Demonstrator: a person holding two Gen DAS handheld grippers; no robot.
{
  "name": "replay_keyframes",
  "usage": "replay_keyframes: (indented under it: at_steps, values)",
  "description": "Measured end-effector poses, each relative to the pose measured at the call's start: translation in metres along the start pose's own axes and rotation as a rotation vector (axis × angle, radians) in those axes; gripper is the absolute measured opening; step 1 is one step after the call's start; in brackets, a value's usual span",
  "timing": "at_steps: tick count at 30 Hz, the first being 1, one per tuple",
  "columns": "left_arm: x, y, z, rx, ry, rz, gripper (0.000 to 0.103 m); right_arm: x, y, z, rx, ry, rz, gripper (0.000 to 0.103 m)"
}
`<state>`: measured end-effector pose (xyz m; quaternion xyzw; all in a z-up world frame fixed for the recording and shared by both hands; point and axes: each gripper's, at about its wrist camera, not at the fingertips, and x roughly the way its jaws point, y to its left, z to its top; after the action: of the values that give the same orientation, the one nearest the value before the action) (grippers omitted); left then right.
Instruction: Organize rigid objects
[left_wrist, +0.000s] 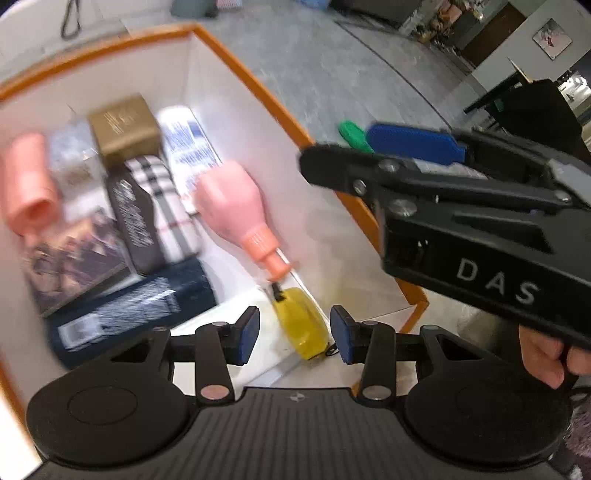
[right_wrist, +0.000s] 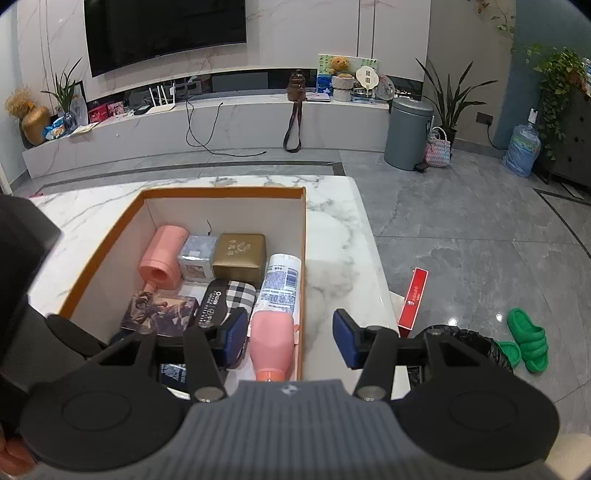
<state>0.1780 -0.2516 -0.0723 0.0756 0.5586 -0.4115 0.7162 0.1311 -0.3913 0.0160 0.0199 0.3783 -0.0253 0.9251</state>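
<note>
Pink bottle (right_wrist: 271, 345) lay lengthwise along the box's (right_wrist: 221, 191) right wall, cap toward the cameras; left tongs (left_wrist: 293, 334) and right tongs (right_wrist: 290, 338) both spread, gripping nothing

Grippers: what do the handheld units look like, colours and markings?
Both are black plastic. The left gripper and right gripper have two linkage-driven fingers with blue pads and silver pivot pins. Each body is ribbed, with round side housings. The left wrist view shows the right unit's side lettered "DAS" in white.
</note>
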Motion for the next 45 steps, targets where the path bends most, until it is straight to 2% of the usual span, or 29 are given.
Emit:
replay_keyframes:
  at_steps: [2, 11, 16, 23, 25, 27, 29, 33, 36, 41, 43, 45]
  values:
    - [-0.019, -0.001, -0.006, 0.011, -0.054, 0.033, 0.049, -0.010, 0.001, 0.001, 0.004, -0.012, 0.001, 0.059]
    - [-0.118, -0.014, -0.038, 0.017, -0.333, 0.234, 0.049, -0.062, 0.021, -0.001, -0.016, -0.059, 0.034, 0.062]
    - [-0.165, -0.025, -0.065, 0.025, -0.488, 0.325, 0.049, -0.089, 0.040, -0.015, -0.036, -0.067, 0.097, 0.062]
    - [-0.190, -0.038, -0.102, 0.013, -0.650, 0.452, 0.051, -0.119, 0.071, -0.039, -0.068, -0.112, 0.116, 0.063]
    - [-0.192, -0.043, -0.116, 0.031, -0.714, 0.482, 0.052, -0.123, 0.081, -0.048, -0.067, -0.112, 0.111, 0.068]
    - [-0.192, -0.044, -0.128, 0.025, -0.760, 0.500, 0.060, -0.128, 0.091, -0.059, -0.069, -0.122, 0.094, 0.074]
    - [-0.191, -0.043, -0.137, 0.000, -0.782, 0.525, 0.061, -0.131, 0.100, -0.072, -0.070, -0.138, 0.072, 0.081]
    - [-0.180, -0.041, -0.150, -0.026, -0.780, 0.620, 0.063, -0.130, 0.113, -0.091, -0.076, -0.155, 0.009, 0.084]
    - [-0.172, -0.033, -0.165, -0.102, -0.795, 0.640, 0.073, -0.125, 0.117, -0.100, -0.049, -0.167, -0.020, 0.089]
    - [-0.160, -0.013, -0.171, -0.139, -0.695, 0.655, 0.081, -0.113, 0.125, -0.113, -0.052, -0.220, -0.058, 0.091]
    - [-0.156, -0.010, -0.169, -0.143, -0.687, 0.682, 0.084, -0.106, 0.128, -0.119, -0.075, -0.234, -0.075, 0.093]
    - [-0.150, -0.007, -0.171, -0.128, -0.670, 0.700, 0.085, -0.098, 0.126, -0.120, -0.064, -0.215, -0.057, 0.093]
